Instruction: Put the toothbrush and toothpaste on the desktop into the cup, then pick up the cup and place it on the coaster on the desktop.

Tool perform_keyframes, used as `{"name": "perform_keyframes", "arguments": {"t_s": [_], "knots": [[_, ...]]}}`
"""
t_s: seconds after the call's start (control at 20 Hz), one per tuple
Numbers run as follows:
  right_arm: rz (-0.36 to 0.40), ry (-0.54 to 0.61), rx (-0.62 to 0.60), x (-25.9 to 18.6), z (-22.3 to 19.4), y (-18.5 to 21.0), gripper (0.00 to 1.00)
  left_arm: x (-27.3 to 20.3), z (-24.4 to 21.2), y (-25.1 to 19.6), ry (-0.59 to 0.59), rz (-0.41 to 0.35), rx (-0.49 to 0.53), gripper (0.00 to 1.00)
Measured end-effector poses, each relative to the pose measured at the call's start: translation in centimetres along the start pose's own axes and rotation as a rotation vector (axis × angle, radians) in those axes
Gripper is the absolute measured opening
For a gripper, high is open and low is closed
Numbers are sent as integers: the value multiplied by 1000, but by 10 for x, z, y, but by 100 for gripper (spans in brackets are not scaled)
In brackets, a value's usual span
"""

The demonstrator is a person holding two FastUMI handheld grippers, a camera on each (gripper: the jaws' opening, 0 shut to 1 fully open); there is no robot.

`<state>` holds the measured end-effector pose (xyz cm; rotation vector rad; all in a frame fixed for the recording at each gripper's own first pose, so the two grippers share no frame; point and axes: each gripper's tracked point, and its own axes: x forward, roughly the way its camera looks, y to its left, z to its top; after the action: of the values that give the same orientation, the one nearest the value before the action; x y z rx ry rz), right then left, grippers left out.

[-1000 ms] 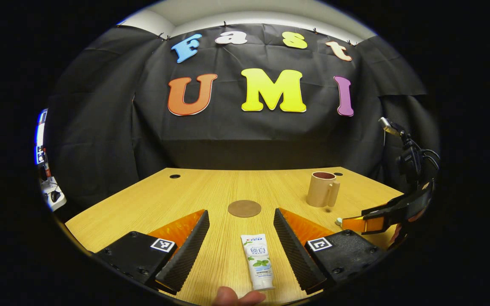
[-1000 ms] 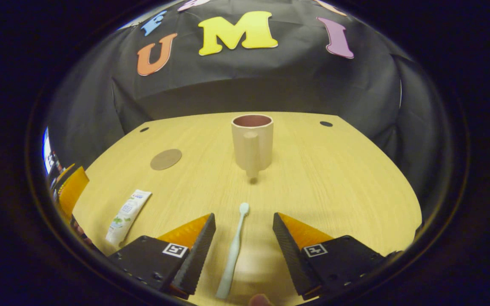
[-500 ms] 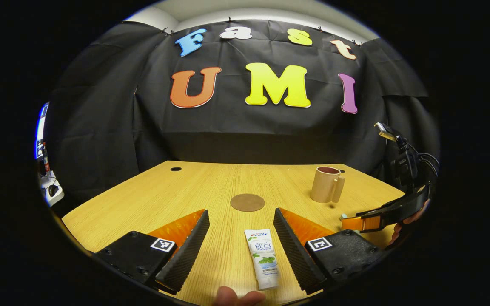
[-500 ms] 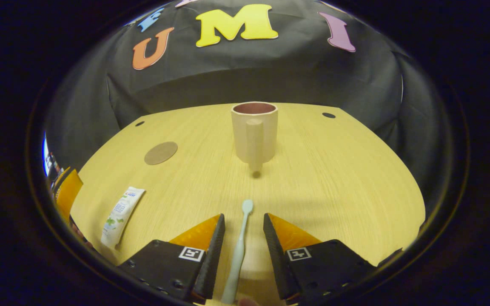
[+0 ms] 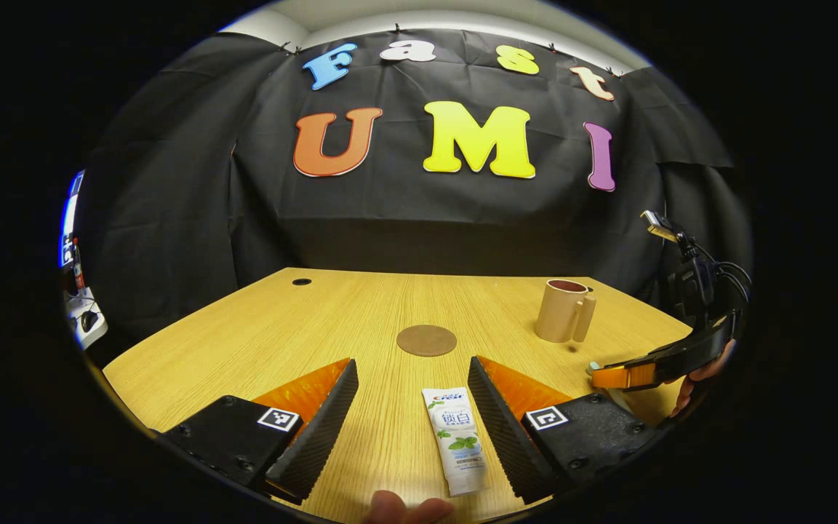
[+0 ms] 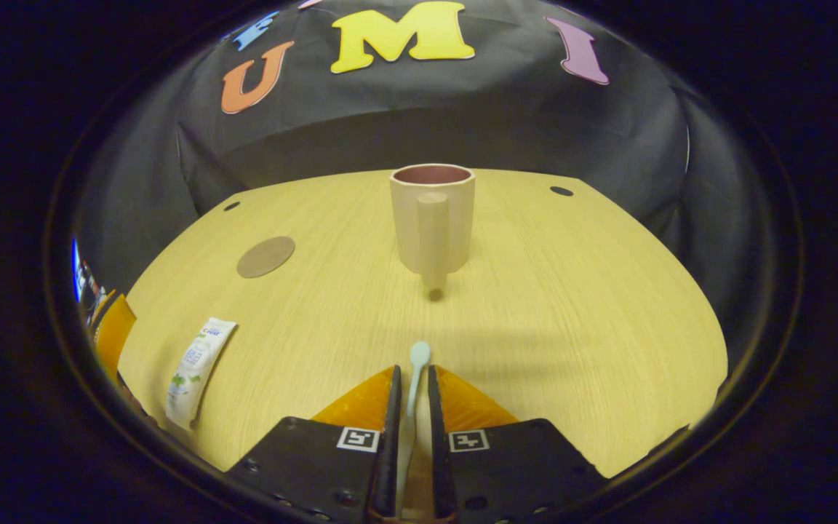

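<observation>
In the right gripper view, the right gripper is closed on the toothbrush. Both fingers press the handle from the two sides. The toothbrush lies along the fingers, and its long axis runs straight away from the camera. Its head sticks out past the fingertips and points toward the cup. The cup stands upright on the tabletop, well apart from the brush head, with its handle turned toward the camera. The coaster lies flat to the left of the cup. The toothpaste lies near the left edge, with its long axis going diagonally.

In the left gripper view, the left gripper has its fingers wide apart and holds nothing. The toothpaste lies flat on the tabletop between the fingers, nearer to the right one. I cannot tell if it touches that finger. Its long axis runs almost along the fingers, with the flat crimped end pointing toward the coaster and the other end toward the camera. A fingertip of the person shows at the bottom edge. The cup stands to the right of the coaster. The right gripper appears from the side at the right edge, low over the tabletop.
</observation>
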<state>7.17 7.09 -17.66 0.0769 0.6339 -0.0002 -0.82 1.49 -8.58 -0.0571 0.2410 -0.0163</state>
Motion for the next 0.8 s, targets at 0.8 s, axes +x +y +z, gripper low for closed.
{"name": "perform_keyframes", "arguments": {"t_s": [0.8], "knots": [[95,-48,57,-16,7,10,2,7,-15,-3,65,-5,-13,97]]}}
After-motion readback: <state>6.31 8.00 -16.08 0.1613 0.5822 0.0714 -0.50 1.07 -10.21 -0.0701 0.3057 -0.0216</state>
